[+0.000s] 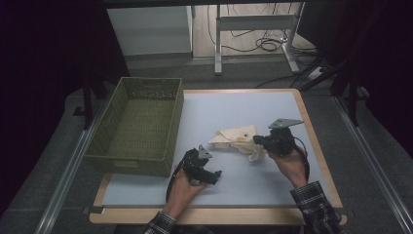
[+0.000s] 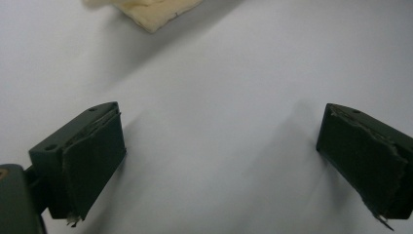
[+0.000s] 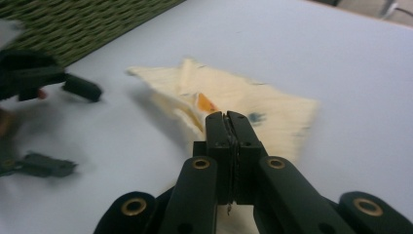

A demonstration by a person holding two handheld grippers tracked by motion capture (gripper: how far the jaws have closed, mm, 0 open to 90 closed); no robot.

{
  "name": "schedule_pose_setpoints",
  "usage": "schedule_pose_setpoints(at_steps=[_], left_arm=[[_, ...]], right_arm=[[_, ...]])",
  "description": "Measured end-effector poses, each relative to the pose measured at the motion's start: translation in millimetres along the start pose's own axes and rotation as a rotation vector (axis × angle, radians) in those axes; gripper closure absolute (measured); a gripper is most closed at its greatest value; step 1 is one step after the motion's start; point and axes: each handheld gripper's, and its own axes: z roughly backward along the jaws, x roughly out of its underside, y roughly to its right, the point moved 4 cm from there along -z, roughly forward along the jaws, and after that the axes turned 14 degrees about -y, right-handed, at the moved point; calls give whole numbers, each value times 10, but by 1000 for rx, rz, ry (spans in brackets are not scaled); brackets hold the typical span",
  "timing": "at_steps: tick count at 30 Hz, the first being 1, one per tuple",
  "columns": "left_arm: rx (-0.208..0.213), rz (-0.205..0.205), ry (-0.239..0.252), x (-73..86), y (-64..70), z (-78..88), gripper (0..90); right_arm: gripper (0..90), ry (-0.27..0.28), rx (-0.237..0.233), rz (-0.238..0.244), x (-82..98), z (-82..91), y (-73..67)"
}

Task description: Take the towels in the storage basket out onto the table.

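Cloth [image 1: 234,138], cream and crumpled (orange patch showing), pinched by right tool [image 1: 257,140]; left tool [image 1: 214,175] spread.

From your left gripper view, the cream cloth [image 2: 146,12] is cut off by the top edge, leaving one corner showing. Your right gripper [image 3: 229,127] hides the cloth's [image 3: 229,97] pinched edge behind its closed jaws, and whether fabric sits between the pads cannot be told. Your other gripper [image 3: 46,83] blurs at that view's left edge. From above, the marks on the cloth [image 1: 234,137] are too small to read.
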Motion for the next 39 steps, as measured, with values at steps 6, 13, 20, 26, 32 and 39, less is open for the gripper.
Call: schedule_pose_setpoints(at_steps=[6, 13, 20, 26, 32, 39], left_arm=[[-1, -7, -6, 3, -4, 3, 36], [1, -4, -6, 3, -2, 3, 36], [1, -4, -6, 3, -2, 3, 36], [1, -4, -6, 3, -2, 3, 36], [1, -4, -6, 3, -2, 3, 36], [0, -5, -6, 3, -2, 3, 36]], right_arm=[[890, 8, 58, -55, -26, 140, 331], [890, 1, 116, -128, -45, 209, 756], [889, -6, 183, -179, -67, 194, 1099], [809, -46, 127, -248, 89, 48, 1259], [750, -27, 89, -210, 151, 107, 1088], [728, -18, 45, -124, 212, 161, 753]])
